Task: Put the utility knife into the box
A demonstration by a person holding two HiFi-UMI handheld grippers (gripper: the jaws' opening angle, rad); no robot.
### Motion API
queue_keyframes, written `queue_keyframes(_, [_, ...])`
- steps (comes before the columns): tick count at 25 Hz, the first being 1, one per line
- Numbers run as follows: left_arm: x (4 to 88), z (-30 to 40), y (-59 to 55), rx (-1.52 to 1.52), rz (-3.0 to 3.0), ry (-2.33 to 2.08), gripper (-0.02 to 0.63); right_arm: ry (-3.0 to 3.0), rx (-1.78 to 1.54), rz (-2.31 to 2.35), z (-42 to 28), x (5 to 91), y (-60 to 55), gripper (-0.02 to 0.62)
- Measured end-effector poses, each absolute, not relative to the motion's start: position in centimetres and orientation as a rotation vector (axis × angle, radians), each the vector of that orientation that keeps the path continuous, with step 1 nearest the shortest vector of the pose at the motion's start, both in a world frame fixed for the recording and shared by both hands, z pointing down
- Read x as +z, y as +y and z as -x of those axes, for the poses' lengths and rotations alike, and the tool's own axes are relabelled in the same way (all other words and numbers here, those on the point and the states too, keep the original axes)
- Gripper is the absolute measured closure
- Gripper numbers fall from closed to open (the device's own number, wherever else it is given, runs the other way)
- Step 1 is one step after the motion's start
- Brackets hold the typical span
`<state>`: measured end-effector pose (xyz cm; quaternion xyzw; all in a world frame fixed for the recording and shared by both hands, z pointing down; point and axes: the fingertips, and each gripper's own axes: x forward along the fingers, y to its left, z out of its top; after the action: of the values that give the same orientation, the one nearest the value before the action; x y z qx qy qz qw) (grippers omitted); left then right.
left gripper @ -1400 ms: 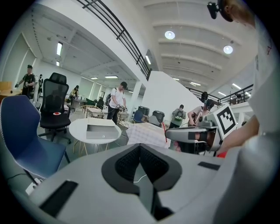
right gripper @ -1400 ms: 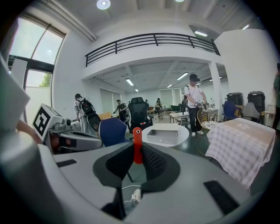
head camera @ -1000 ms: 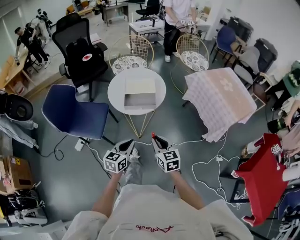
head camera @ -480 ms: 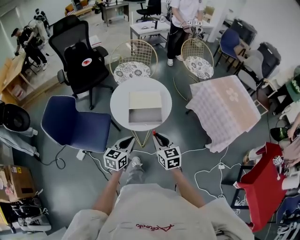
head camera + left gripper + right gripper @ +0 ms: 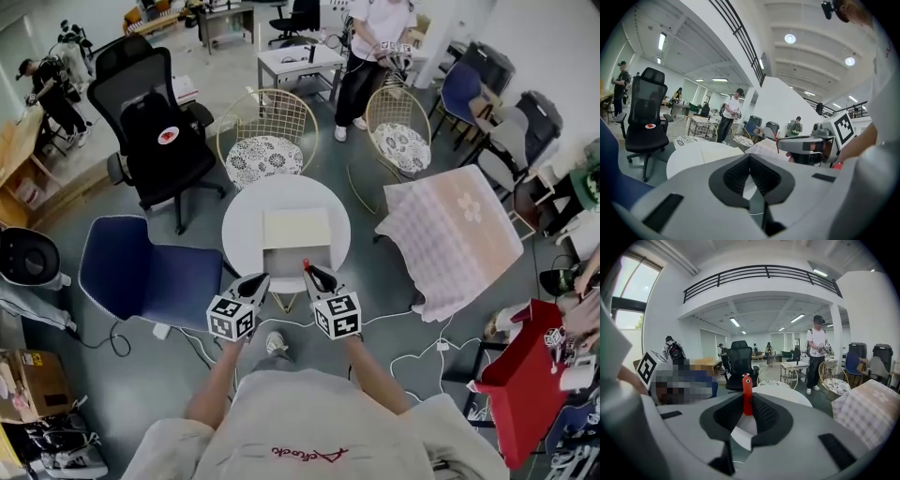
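Observation:
An open cream box [image 5: 292,246] lies on a round white table [image 5: 242,217], its lid folded back toward the far side. My right gripper [image 5: 307,272] is shut on a red utility knife [image 5: 305,264]; it hovers at the table's near edge, just short of the box. From the right gripper view the knife [image 5: 747,391] stands upright between the pads of the right gripper [image 5: 747,404]. My left gripper [image 5: 262,279] hangs level beside it, shut on nothing. In the left gripper view the left gripper [image 5: 750,160] points at the table [image 5: 689,157].
A blue chair [image 5: 141,258] stands left of the table, with a black office chair [image 5: 164,122] behind it. Two gold wire chairs [image 5: 262,131] [image 5: 403,131] are beyond. A checked cloth-covered table [image 5: 459,225] is on the right, with cables [image 5: 412,347] on the floor. People stand at the back.
The person has stepped forward: the table and box have come closer, and both grippers now reach the table's near edge. The knife stays gripped.

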<state>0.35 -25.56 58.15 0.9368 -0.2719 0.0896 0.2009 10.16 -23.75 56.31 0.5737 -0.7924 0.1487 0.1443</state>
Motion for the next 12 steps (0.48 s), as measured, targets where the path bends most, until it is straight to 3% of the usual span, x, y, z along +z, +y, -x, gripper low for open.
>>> queue_keyframes(12, [58.9, -1.5, -30.5, 0.256, -2.589, -0.732, 0.595, -2.240, 0.455, -1.662, -11.8, 57.0, -28.6, 0.531])
